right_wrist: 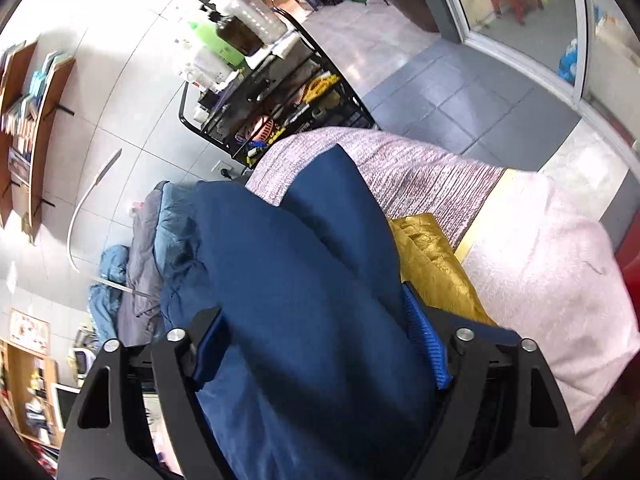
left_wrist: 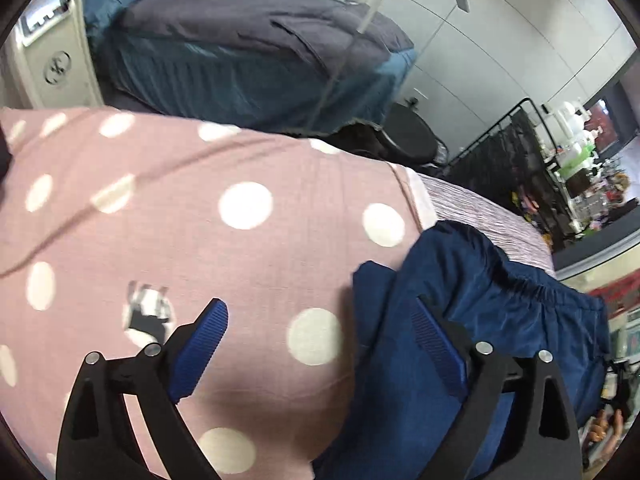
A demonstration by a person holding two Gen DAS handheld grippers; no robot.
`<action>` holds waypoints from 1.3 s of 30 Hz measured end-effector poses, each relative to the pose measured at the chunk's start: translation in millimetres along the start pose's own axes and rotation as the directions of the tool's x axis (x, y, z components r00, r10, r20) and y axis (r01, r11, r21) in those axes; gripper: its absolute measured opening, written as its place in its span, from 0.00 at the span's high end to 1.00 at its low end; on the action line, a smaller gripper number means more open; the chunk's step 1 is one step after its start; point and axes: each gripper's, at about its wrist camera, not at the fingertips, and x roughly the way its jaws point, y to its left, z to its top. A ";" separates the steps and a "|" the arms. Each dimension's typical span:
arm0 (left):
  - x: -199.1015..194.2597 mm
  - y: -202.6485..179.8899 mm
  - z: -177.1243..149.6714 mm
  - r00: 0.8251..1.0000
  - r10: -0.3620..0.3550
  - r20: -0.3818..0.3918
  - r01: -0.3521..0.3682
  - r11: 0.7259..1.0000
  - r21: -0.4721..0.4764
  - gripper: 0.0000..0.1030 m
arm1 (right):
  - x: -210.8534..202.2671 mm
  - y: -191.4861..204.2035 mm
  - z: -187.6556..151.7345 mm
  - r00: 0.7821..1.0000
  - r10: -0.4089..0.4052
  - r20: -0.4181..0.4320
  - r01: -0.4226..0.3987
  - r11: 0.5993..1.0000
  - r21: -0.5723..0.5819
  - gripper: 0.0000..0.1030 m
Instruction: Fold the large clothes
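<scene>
A navy blue garment [left_wrist: 480, 300] with a gathered elastic band lies bunched on the bed at the right of the left wrist view. My left gripper [left_wrist: 318, 308] is open above the pink polka-dot sheet [left_wrist: 200, 208]; its right finger hangs over the garment's edge and its left finger over bare sheet. In the right wrist view the same navy garment [right_wrist: 288, 280] fills the middle in thick folds. My right gripper [right_wrist: 312, 308] is open with the cloth lying between its wide-set fingers, and I see no pinch on it.
A gold cushion [right_wrist: 432, 256] and a pale pink blanket [right_wrist: 552, 280] lie right of the garment. A knitted pink throw [right_wrist: 408, 172] covers the bed end. A black wire rack [right_wrist: 280, 108] with bottles stands beyond it. Grey and blue bedding [left_wrist: 248, 48] is piled on another bed.
</scene>
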 end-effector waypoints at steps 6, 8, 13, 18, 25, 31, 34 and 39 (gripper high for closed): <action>-45.2 -45.3 -18.4 0.997 0.008 0.070 -0.022 0.979 0.201 0.06 | -51.0 72.0 -29.5 0.971 -0.160 0.175 0.198 0.953 -0.230 0.13; -59.0 -69.8 -28.0 0.993 0.010 0.114 -0.043 0.955 0.295 0.06 | -66.3 98.0 -47.4 0.958 -0.181 0.224 0.246 0.919 -0.310 0.09; -67.9 -119.6 -64.5 0.996 0.017 0.090 -0.060 0.864 0.500 0.06 | -61.4 161.2 -122.4 0.968 -0.229 0.100 0.248 0.826 -0.507 0.06; -53.5 -139.8 -103.8 0.997 0.023 -0.071 0.022 0.815 0.579 0.06 | -50.3 198.4 -196.0 0.953 -0.300 0.035 0.253 0.731 -0.633 0.06; -53.4 -159.0 -121.9 0.990 0.050 -0.134 0.049 0.767 0.640 0.06 | -41.5 198.1 -255.8 0.872 -0.478 0.100 0.387 0.550 -0.740 0.06; -54.0 -171.0 -133.1 0.986 0.084 -0.147 0.043 0.717 0.696 0.06 | -48.4 174.9 -245.6 0.857 -0.512 0.055 0.412 0.618 -0.669 0.06; -56.5 -174.1 -133.7 0.986 0.088 -0.141 0.039 0.703 0.710 0.06 | -49.6 173.4 -239.0 0.865 -0.501 0.029 0.401 0.654 -0.642 0.06; -56.6 -174.9 -131.9 0.987 0.099 -0.129 0.023 0.700 0.714 0.06 | -43.8 183.6 -238.4 0.855 -0.515 0.058 0.413 0.608 -0.678 0.06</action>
